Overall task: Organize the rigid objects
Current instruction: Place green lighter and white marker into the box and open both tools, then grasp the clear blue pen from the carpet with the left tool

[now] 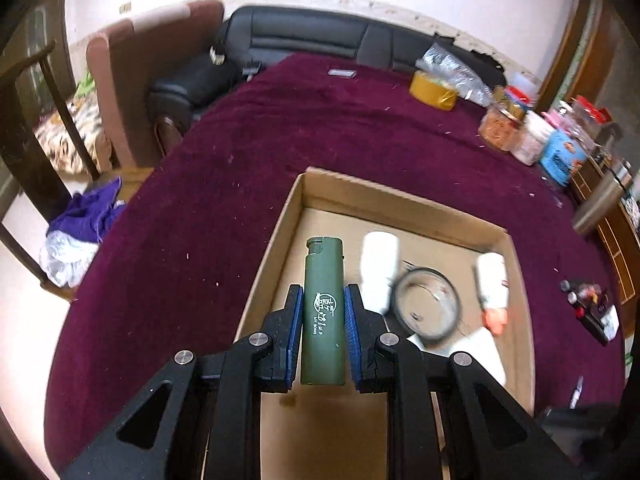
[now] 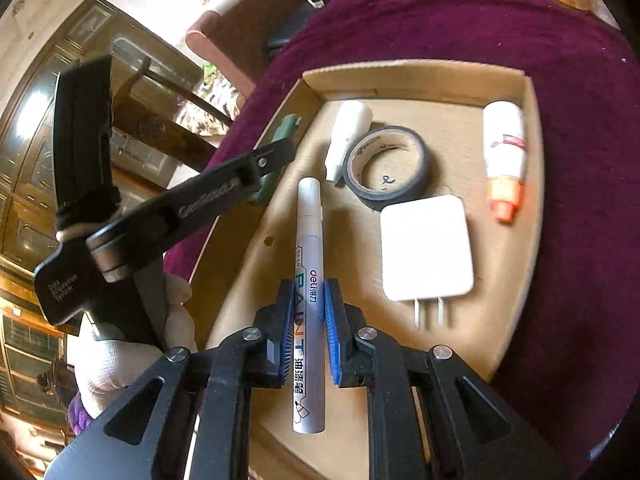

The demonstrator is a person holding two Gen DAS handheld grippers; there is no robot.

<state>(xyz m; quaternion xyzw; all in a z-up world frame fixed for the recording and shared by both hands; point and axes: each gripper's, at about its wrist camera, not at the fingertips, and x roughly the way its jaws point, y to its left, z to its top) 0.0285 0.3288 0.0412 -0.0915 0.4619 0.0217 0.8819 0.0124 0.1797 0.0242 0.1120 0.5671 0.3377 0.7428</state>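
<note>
My left gripper (image 1: 322,292) is shut on a green lighter (image 1: 323,312) and holds it upright over the left part of a shallow cardboard tray (image 1: 280,224). My right gripper (image 2: 306,286) is shut on a silver paint marker (image 2: 308,280) above the tray (image 2: 416,76). In the tray lie a black tape roll (image 2: 386,168), a white charger plug (image 2: 426,248), a white tube (image 2: 348,136) and a white bottle with an orange cap (image 2: 505,152). In the right wrist view the left gripper's arm (image 2: 192,204) and the lighter (image 2: 286,128) show at the tray's left rim.
The tray sits on a maroon cloth (image 1: 320,120). A yellow tape roll (image 1: 434,90), jars and boxes (image 1: 532,140) stand at the far right. A black sofa (image 1: 320,36) and a chair (image 1: 132,80) lie beyond the table edge. Small dark items (image 1: 588,308) lie right.
</note>
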